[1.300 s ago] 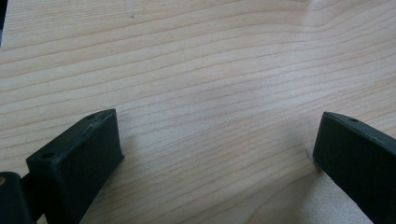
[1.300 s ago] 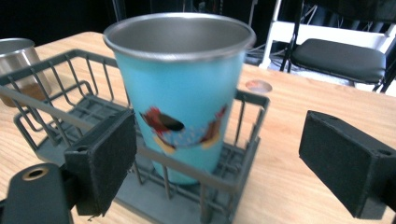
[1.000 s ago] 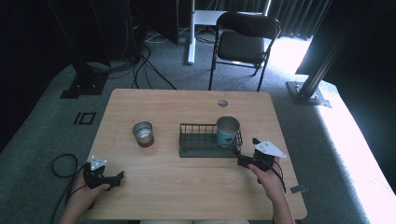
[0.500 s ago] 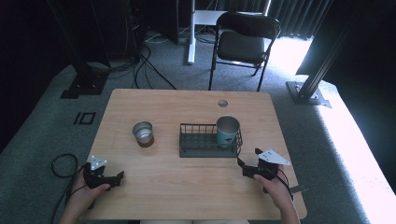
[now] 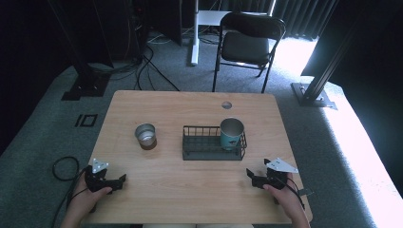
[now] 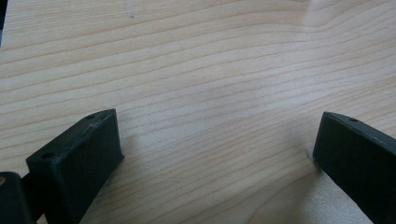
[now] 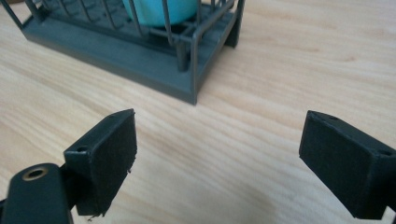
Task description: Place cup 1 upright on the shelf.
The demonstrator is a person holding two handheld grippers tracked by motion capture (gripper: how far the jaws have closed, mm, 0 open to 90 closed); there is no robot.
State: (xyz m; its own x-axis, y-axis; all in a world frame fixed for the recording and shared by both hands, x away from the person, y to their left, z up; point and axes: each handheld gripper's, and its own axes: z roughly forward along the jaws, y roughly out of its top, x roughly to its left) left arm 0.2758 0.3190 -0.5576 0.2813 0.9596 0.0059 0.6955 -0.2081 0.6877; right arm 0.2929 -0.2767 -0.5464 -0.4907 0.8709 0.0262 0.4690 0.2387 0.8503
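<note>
The teal cup with a metal rim (image 5: 231, 133) is seen upright in the right end of the dark wire basket (image 5: 214, 151), approx. mid-desk; in the right claw view the cup's teal wall (image 7: 159, 10) is visible behind the basket's bars (image 7: 140, 46). The right claw (image 5: 256, 178) is held low over the light wooden desk (image 5: 190, 190), near the basket's front right corner but apart from it, jaws spread wide w/ nothing between them. Its grey three-cornered plate (image 5: 281, 165) is seen on top. A small metal tumbler (image 5: 145, 136) is stood left of the basket, apart from it. The left claw (image 5: 114, 183) is held at the desk's front left corner, well apart from cup and basket, jaws likewise wide over bare wood (image 6: 210, 93), nothing gripped. A black folding chair (image 5: 252, 42) is seen beyond the desk's far edge.
</note>
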